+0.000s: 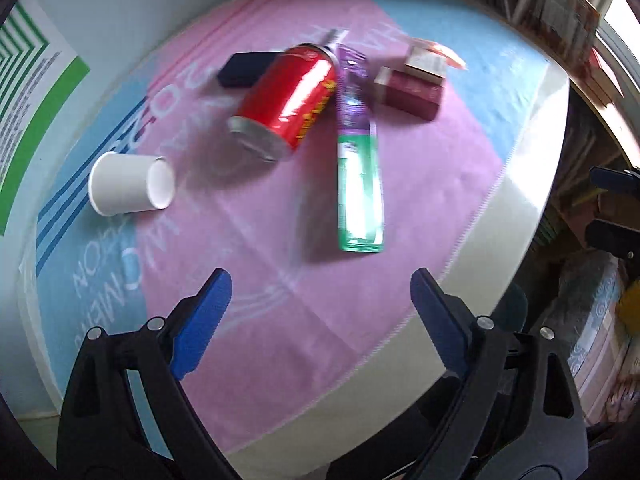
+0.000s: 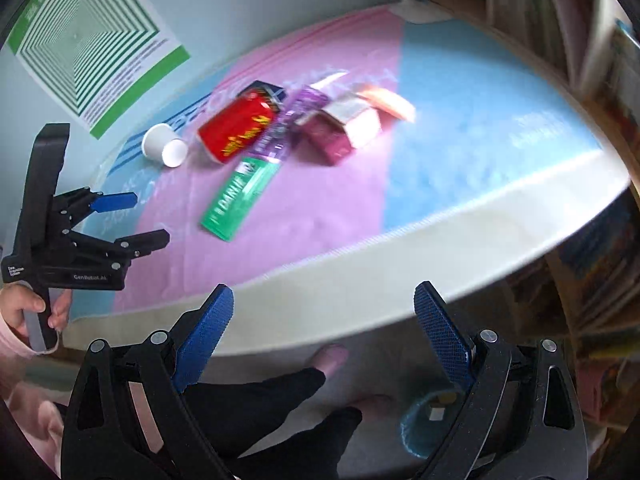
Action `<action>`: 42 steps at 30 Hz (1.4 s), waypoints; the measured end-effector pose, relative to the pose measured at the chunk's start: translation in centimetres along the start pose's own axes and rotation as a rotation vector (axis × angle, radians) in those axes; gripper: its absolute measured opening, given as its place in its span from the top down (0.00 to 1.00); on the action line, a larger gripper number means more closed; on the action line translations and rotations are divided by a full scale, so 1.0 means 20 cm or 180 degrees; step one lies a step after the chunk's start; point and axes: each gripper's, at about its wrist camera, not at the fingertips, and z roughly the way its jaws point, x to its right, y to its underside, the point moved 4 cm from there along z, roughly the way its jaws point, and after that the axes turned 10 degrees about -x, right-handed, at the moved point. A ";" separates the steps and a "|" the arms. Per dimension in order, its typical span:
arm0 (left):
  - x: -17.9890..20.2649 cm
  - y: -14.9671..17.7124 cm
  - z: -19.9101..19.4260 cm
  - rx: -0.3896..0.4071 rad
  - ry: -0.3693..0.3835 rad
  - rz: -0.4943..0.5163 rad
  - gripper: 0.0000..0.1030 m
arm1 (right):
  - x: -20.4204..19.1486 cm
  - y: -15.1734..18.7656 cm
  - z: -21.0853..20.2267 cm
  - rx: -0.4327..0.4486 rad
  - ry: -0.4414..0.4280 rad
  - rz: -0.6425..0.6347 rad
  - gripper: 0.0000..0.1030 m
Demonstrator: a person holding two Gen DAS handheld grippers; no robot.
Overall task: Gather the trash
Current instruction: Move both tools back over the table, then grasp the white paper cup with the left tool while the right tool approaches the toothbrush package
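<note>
Trash lies together on a pink and blue cloth: a white paper cup [image 1: 128, 184] [image 2: 164, 146] on its side, a red can [image 1: 286, 100] [image 2: 236, 130] on its side, a green and purple carton [image 1: 358, 168] [image 2: 244, 192], a maroon box [image 1: 412, 90] [image 2: 332, 132], a dark blue box [image 1: 246, 69] and an orange wrapper [image 1: 444, 52] [image 2: 390, 104]. My left gripper [image 1: 320, 284] [image 2: 148, 220] hovers open over the cloth's near part, short of the items. My right gripper [image 2: 324, 296] is open and empty, off the table's near edge.
The white table rim [image 2: 400, 260] curves below the cloth. A blue bin [image 2: 424, 428] stands on the floor under the right gripper, beside a person's black-clad legs [image 2: 260, 408]. A green-striped poster [image 2: 88, 44] hangs on the wall. Shelves of books [image 2: 592, 80] fill the right side.
</note>
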 end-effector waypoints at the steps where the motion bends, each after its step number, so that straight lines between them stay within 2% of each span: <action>1: -0.08 0.00 0.00 0.0010 -0.0012 -0.0064 0.13 | -0.04 -0.03 0.02 -0.0018 -0.0010 -0.0031 0.12; 7: -0.45 -0.02 0.01 0.0058 -0.0069 -0.0292 0.13 | -0.28 -0.25 0.17 -0.0134 -0.0051 -0.0181 0.12; 14: -0.73 -0.05 0.05 0.0044 -0.0057 -0.0389 0.13 | -0.46 -0.44 0.35 -0.0314 -0.0010 -0.0154 0.12; 20: -0.92 -0.10 0.11 0.0031 -0.0017 -0.0381 0.13 | -0.51 -0.54 0.49 -0.0489 0.0108 -0.0048 0.12; 24: -0.97 -0.13 0.20 -0.0002 -0.0003 -0.0300 0.13 | -0.49 -0.57 0.57 -0.0600 0.0260 0.0023 0.12; 27: -0.99 -0.18 0.26 -0.0029 0.0118 -0.0267 0.13 | -0.44 -0.59 0.60 -0.0649 0.0386 0.0123 0.12; 32: -1.02 -0.28 0.34 -0.0057 0.0131 -0.0134 0.11 | -0.41 -0.63 0.67 -0.0726 0.0434 0.0320 0.11; 40: -1.03 -0.41 0.33 0.0088 0.0432 0.0015 0.09 | -0.42 -0.69 0.75 -0.0810 0.0676 0.0350 0.11; 42: -0.99 -0.42 0.32 0.0125 0.0499 0.0096 0.16 | -0.42 -0.68 0.77 -0.0821 0.0752 0.0349 0.11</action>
